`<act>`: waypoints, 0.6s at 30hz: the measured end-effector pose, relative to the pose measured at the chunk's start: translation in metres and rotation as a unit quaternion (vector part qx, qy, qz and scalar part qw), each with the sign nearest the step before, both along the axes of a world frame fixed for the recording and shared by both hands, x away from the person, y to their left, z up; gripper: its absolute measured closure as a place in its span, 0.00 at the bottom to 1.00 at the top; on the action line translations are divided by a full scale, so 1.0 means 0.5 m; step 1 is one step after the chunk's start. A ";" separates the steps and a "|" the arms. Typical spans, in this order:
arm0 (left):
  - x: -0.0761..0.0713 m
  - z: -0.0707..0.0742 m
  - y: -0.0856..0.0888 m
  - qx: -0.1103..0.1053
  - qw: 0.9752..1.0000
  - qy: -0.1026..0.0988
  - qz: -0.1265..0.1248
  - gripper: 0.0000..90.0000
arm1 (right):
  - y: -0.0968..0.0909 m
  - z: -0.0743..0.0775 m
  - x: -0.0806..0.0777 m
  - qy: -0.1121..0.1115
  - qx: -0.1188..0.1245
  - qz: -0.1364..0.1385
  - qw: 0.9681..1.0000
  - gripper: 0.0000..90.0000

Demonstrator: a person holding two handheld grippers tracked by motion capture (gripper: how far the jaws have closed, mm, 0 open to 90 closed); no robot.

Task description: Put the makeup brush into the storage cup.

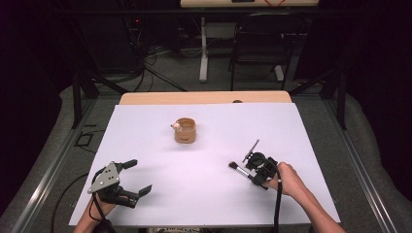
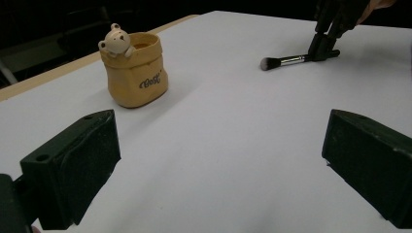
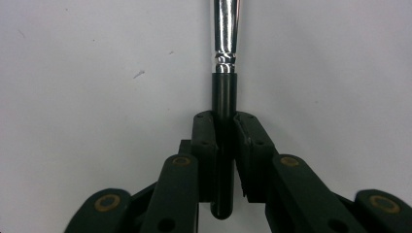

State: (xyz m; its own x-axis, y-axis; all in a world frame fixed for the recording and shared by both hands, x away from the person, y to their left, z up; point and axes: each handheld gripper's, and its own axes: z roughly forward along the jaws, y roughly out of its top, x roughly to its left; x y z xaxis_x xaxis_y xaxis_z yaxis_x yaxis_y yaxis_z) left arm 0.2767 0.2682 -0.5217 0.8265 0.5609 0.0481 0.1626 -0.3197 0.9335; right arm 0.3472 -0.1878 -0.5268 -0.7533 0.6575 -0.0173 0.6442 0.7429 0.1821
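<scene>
Right claw clamped brush handle, long axis flat on bench; cup lay up-left. Left claw gaped wide, empty.

Dark room, grey floor, black chair, white table leg

high view looks forward and down over the whole table; left gripper view sits low near its left front corner, sharing the brush (right gripper view is inches above it).
</scene>
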 end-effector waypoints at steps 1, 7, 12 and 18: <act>0.000 0.000 0.000 0.000 1.000 0.001 0.000 0.00 | -0.001 0.001 0.000 0.001 0.000 0.000 1.000 0.88; 0.000 0.000 0.001 0.000 1.000 0.000 0.000 0.00 | -0.005 -0.005 0.001 -0.008 0.023 0.004 1.000 0.88; 0.000 0.000 0.000 0.000 1.000 0.000 -0.001 0.00 | -0.011 0.005 0.000 -0.004 0.033 -0.008 0.999 0.88; 0.000 0.000 0.000 -0.001 1.000 0.000 -0.002 0.00 | -0.022 0.017 -0.006 -0.017 0.055 -0.014 0.998 0.88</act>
